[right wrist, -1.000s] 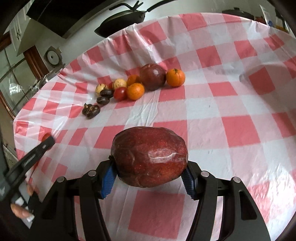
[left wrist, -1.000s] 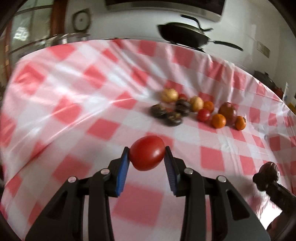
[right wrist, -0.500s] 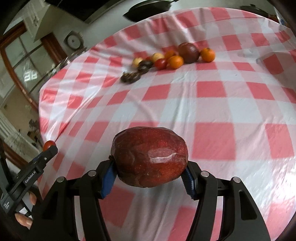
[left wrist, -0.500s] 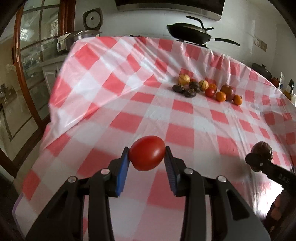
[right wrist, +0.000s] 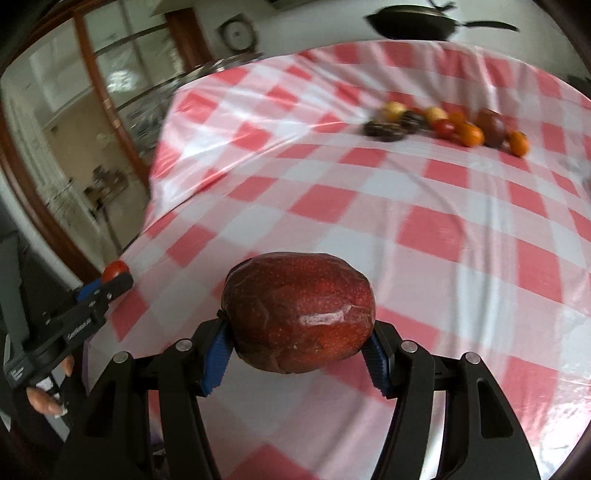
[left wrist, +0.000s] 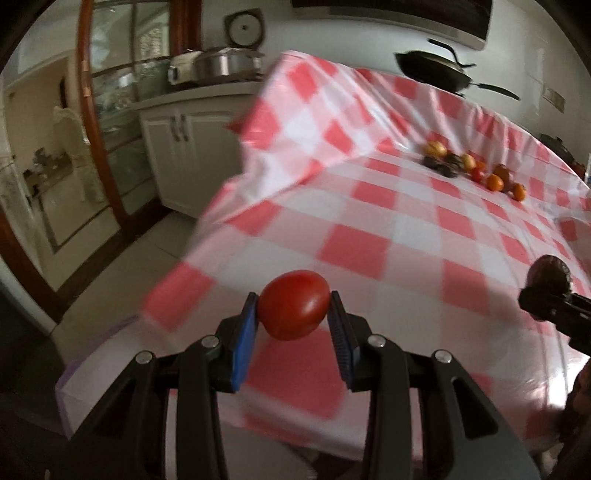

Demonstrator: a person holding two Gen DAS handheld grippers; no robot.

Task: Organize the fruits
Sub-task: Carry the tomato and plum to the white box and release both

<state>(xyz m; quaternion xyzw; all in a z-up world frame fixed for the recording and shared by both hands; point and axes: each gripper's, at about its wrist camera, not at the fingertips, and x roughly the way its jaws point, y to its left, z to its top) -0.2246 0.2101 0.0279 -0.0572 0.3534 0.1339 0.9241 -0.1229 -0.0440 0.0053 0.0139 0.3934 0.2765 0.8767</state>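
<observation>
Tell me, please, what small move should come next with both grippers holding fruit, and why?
Probably carry both on toward wherever they are being sorted, without releasing. The left gripper is shut on a red tomato above the checked tablecloth's near edge, the right gripper on a dark red apple, and no container shows in either view.

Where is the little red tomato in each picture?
Left wrist view: the small round red tomato sits low in the middle, clamped between the left gripper's blue jaws.
Right wrist view: it peeks out at the far left edge, at that gripper's tip.
Shared landmark: the black frying pan behind the table.
</observation>
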